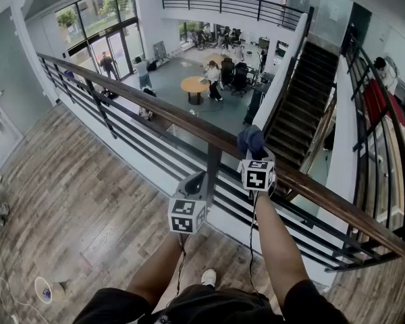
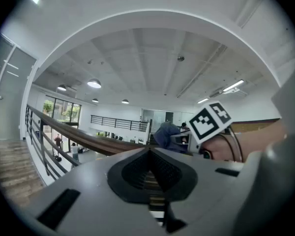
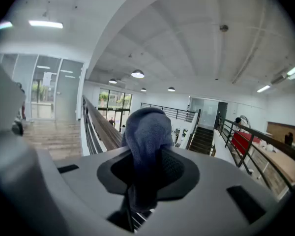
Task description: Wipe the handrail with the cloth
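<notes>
A long brown wooden handrail runs from upper left to lower right on a balcony edge. A dark blue cloth is bunched over the rail's top just right of the middle; I cannot tell if it touches the wood. My right gripper is shut on the cloth, which sticks up out of the jaws. My left gripper is shut and empty, lower and to the left, beside a railing post. From the left gripper I see the handrail, the cloth and the right gripper's cube.
Black metal bars and a post stand under the rail. Beyond it is a drop to a lobby with people and a round table. A staircase descends at the right. Wooden floor lies on my side, with a small white round object.
</notes>
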`<state>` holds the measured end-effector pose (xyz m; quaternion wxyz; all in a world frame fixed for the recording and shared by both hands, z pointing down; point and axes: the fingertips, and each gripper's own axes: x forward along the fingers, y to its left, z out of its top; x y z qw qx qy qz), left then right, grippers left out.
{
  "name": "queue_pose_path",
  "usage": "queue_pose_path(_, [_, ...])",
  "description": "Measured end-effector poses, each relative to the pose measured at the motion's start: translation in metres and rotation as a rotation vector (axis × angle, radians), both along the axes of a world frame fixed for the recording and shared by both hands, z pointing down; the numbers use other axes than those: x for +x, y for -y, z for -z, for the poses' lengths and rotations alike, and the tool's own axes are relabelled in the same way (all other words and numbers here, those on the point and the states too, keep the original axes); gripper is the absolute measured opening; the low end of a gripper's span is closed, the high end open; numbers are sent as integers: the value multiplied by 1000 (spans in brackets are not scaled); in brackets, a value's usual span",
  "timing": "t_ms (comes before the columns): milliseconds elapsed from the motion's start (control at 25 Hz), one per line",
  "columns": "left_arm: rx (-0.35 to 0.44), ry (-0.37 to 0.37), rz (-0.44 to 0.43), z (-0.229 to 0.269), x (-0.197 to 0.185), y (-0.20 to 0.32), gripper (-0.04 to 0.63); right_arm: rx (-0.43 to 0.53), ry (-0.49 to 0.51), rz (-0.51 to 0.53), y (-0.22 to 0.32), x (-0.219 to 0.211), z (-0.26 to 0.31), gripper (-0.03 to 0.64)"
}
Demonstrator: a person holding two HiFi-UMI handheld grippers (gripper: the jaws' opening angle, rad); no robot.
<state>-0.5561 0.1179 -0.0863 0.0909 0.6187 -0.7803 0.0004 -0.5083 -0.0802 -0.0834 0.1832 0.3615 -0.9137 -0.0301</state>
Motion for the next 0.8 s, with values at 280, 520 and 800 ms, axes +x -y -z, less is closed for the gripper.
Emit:
queue_pose_path(280, [-52, -66, 9, -34, 4, -24, 3, 12, -322, -6, 15, -25, -40, 86])
queue_pose_path(520, [-47, -32, -10, -28, 8, -16, 3, 51, -357, 6, 13, -19, -44, 80])
queue_pose_path(800, [-53, -53, -66, -31, 42, 0, 3, 62, -362, -76, 33, 33, -42, 77])
